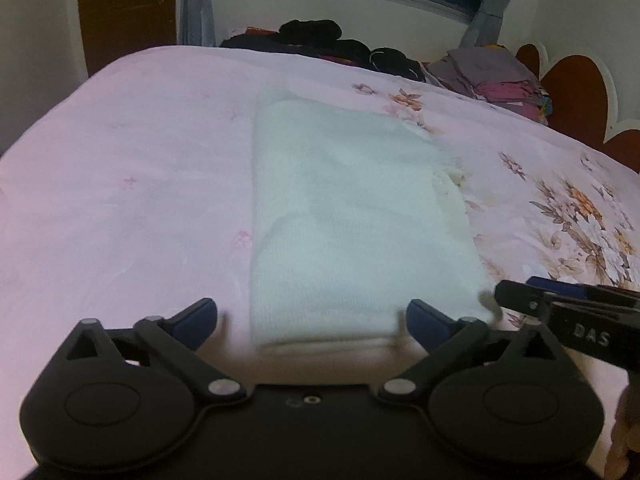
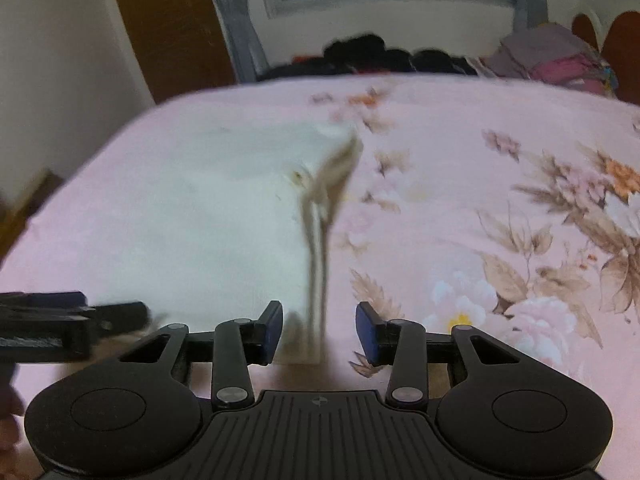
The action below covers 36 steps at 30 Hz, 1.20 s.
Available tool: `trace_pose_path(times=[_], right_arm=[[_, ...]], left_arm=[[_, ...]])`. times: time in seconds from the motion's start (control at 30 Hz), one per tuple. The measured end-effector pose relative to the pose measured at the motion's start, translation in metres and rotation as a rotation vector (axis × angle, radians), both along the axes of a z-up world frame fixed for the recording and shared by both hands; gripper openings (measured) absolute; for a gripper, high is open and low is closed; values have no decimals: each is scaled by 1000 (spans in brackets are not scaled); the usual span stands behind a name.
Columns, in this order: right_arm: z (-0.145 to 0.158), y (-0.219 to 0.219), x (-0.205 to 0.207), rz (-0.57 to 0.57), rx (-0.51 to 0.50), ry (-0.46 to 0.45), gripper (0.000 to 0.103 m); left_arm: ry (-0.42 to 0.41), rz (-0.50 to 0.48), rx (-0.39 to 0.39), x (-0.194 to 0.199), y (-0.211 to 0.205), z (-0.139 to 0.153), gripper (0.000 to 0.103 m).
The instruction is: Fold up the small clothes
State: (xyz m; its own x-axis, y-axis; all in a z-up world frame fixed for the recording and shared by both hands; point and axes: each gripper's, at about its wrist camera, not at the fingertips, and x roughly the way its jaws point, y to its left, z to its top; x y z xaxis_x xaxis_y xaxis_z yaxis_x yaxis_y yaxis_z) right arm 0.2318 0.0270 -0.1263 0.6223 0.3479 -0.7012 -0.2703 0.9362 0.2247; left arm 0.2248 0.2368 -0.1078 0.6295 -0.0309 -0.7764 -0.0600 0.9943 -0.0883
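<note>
The bed (image 1: 120, 168), with its pink flowered sheet, carries everything, and I think it serves as the folding surface because it is wide, flat and soft. On it lies the white garment (image 1: 344, 216), already folded into a long rectangle; it runs from near the front edge of the bed toward the far side, a little left of the flower print. Its layered edges face right, and in the right wrist view these edges stand out like thin stacked sheets, which suggests to me that at least one fold is done and a further fold across the length may be intended. The left gripper (image 1: 312, 316) hovers at the near short end of the garment with its jaws spread wide on both sides of that end, holding nothing. The right gripper (image 2: 319, 330) is at the near right corner of the garment, jaws also apart, with the layered edge between them but not pinched. I judge that both are placed there in order to take the near end and carry it over. At the far edge of the bed there is a dark pile of clothes (image 1: 320, 40) and, closer to the headboard corner, a stack of folded clothes (image 1: 492, 76), probably waiting and finished pieces. Both views are blurred, so I cannot tell what kind of garment it is, how many layers it has, or whether the fingers touch the cloth.
</note>
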Motion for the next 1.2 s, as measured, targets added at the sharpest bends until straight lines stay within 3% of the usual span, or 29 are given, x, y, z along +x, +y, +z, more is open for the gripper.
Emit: trace_pose_path(times=[0.07, 0.1, 0.13, 0.47, 0.6, 0.8, 0.9, 1.2], right_arm=[[6, -3, -11, 8, 3, -8, 55], [9, -5, -17, 7, 6, -11, 74], [12, -8, -23, 7, 9, -23, 79], [46, -33, -87, 40, 54, -77, 79], [63, -38, -116, 70, 49, -104, 92], [89, -45, -154, 112, 59, -133, 94], [101, -52, -166, 102, 103, -120, 102], [166, -57, -220, 58, 41, -250, 103]], left_arm=[[7, 8, -1, -7, -5, 5, 103], [12, 9, -2, -11, -7, 7, 103], [16, 10, -1, -14, -9, 9, 103], [-15, 46, 78, -79, -32, 43, 103], [-73, 43, 96, -111, -38, 67, 103], [-146, 29, 129, -152, -48, 99, 103], [-175, 36, 154, -170, -54, 112, 103], [-278, 163, 96, -217, -58, 156, 103]])
